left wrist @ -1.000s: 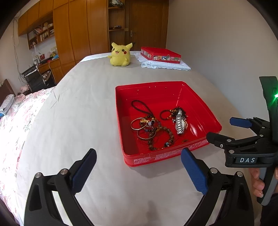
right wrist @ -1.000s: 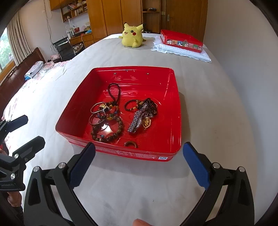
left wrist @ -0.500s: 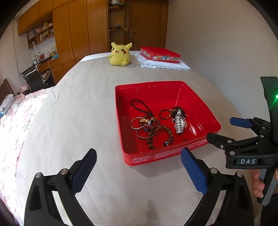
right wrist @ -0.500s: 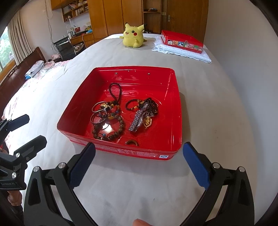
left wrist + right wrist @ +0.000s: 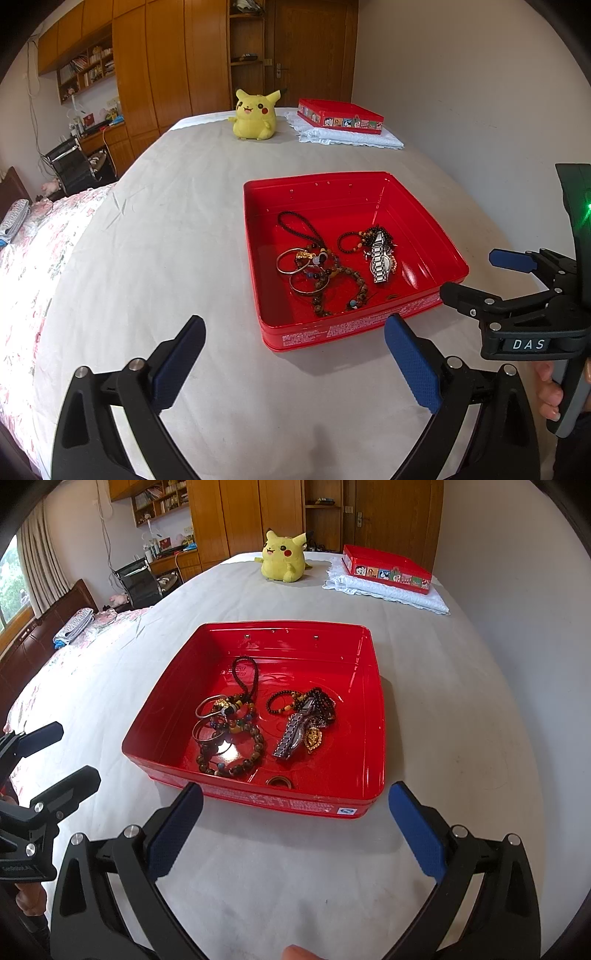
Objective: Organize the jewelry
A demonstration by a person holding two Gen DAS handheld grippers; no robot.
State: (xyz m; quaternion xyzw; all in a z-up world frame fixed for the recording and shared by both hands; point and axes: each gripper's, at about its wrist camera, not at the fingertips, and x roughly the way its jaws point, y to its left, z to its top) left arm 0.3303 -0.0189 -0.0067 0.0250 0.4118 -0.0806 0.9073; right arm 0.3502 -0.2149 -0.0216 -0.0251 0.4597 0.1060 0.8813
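A red tin tray lies on the white bed cover. Inside it are a silver watch, a brown beaded bracelet, metal bangles, a black cord and a small dark bead bracelet. My left gripper is open and hovers short of the tray's near-left corner. My right gripper is open just before the tray's front wall. Neither holds anything.
A yellow plush toy sits at the far end of the bed. Beside it a second red tin rests on a folded white cloth. A wall runs along the right; a floral quilt covers the left edge.
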